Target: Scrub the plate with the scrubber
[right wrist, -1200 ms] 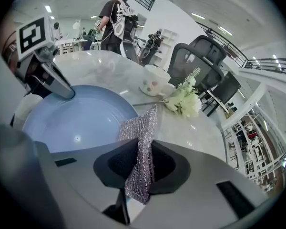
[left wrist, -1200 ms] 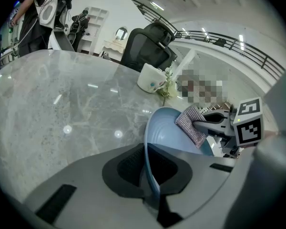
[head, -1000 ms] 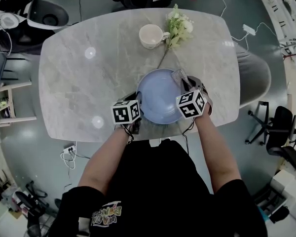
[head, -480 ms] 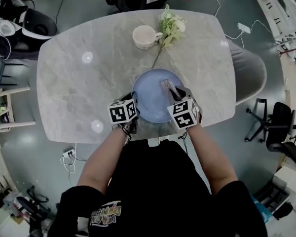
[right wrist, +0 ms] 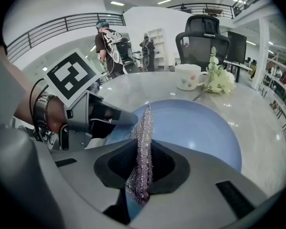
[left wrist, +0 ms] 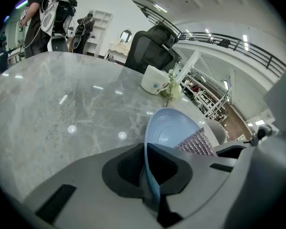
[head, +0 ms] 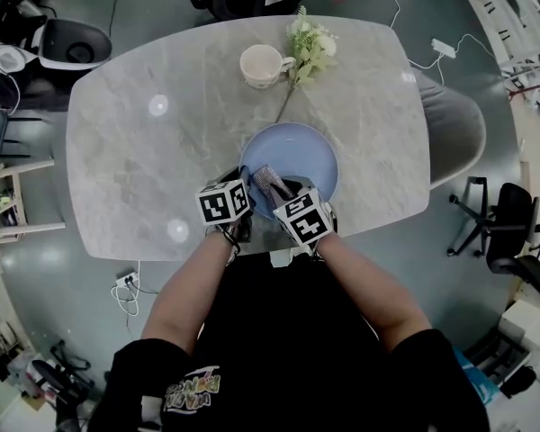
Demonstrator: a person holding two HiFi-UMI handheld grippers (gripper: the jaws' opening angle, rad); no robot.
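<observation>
Gripping the blue plate by its near rim, your left gripper has its jaws pinched almost together, just below frame centre. Your right gripper is clamped on the silvery scrubber, which seems to touch the plate's lower-left part.

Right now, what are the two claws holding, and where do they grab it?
The left claw pinches the blue plate by its near rim. The right claw pinches the silvery scrubber by one end; the rest sticks out over the plate.
</observation>
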